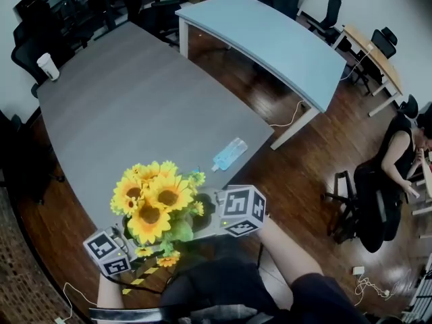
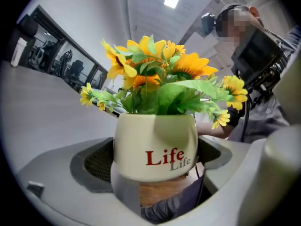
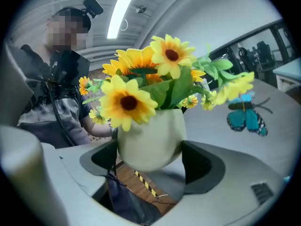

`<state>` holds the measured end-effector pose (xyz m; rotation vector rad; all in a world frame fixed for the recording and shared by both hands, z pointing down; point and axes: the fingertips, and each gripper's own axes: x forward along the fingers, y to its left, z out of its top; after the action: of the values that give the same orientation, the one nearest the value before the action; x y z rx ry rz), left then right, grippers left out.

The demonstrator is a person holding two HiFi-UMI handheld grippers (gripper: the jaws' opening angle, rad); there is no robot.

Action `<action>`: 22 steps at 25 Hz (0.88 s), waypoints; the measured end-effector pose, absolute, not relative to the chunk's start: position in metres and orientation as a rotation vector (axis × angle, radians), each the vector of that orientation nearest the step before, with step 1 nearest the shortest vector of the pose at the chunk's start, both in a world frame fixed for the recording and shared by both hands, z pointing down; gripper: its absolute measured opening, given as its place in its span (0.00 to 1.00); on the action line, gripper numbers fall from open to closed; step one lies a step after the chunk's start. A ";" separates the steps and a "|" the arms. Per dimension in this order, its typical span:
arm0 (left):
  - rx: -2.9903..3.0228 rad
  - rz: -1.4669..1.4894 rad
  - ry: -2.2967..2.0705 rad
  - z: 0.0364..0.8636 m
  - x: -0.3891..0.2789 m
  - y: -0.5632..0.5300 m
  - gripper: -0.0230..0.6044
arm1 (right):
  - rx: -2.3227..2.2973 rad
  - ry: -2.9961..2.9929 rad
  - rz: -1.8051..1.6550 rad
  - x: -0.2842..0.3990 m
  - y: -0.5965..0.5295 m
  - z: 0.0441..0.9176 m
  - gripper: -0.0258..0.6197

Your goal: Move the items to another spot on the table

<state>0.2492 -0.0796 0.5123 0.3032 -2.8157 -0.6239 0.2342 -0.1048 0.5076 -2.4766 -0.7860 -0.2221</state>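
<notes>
A cream pot (image 2: 155, 147) with "Life" in red print holds artificial sunflowers (image 1: 152, 201) and a teal butterfly (image 3: 247, 117). Both grippers clasp it from opposite sides, just off the near edge of the grey table (image 1: 135, 106). My left gripper (image 2: 155, 157) is shut on the pot, with both pads against its wall. My right gripper (image 3: 150, 154) is shut on its plain side (image 3: 150, 140). Wooden floor and the person's clothing show beneath the pot. In the head view the flowers hide most of the pot, with the left gripper (image 1: 138, 243) and right gripper (image 1: 209, 220) on either side.
A pale blue packet (image 1: 229, 154) lies near the table's near right edge. A white paper cup (image 1: 47, 66) stands at the far left corner. A light blue table (image 1: 270, 39) stands beyond, with office chairs around and a seated person (image 1: 391, 174) at the right.
</notes>
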 end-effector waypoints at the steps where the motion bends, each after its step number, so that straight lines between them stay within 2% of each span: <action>1: 0.313 -0.615 -2.824 0.507 0.252 -0.081 0.93 | -2.487 -0.803 -0.226 0.237 -0.106 0.502 0.72; 11: 0.443 -0.510 -2.875 0.477 0.260 -0.091 0.93 | -2.504 -0.961 -0.299 0.248 -0.117 0.473 0.72; 22: 0.702 -0.403 -2.838 0.443 0.200 -0.164 0.93 | -2.457 -1.236 -0.191 0.197 -0.190 0.453 0.72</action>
<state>0.2003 -0.1643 0.4429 0.7015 -2.8380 -0.4028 0.1970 -0.1896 0.4530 -2.4571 -1.2357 -0.1908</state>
